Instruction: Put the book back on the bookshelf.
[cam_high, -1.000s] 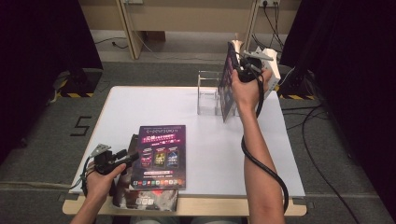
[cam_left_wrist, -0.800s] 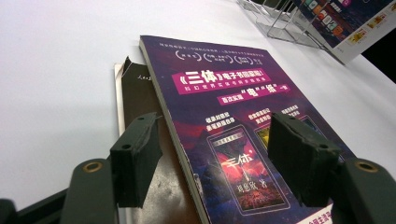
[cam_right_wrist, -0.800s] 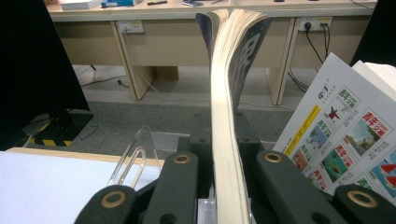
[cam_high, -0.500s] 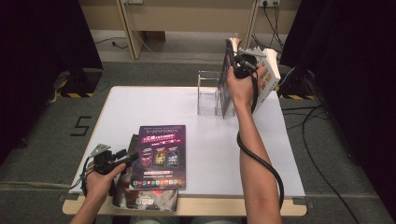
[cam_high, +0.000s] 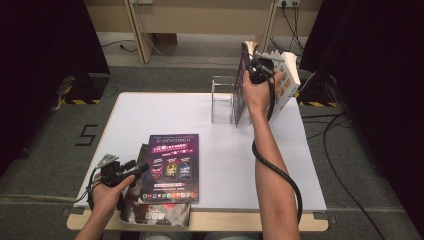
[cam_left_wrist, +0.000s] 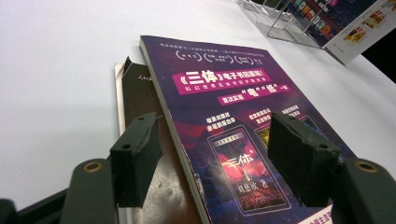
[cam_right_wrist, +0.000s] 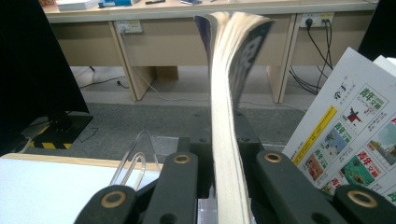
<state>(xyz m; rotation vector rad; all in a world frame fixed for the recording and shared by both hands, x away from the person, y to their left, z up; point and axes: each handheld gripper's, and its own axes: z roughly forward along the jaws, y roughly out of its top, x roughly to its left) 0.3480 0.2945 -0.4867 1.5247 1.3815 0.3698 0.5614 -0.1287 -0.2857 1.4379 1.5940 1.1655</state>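
The right gripper (cam_right_wrist: 219, 186) is clamping a magazine (cam_right_wrist: 229, 93) upright at upper right of the high view, over the clear rack (cam_high: 222, 97), beside a white magazine (cam_high: 290, 82) already there. Lower left, the left gripper (cam_left_wrist: 219, 154) is hovering open over two flat magazines (cam_high: 172, 167), not yet filed.

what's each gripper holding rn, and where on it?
Right gripper: shut on an upright magazine, gripping its edge. Left gripper: open, holding nothing.

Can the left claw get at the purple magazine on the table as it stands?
Probably yes. The left claw is open, low at the near edge of the purple magazine, which lies flat on another booklet with nothing on top of it.
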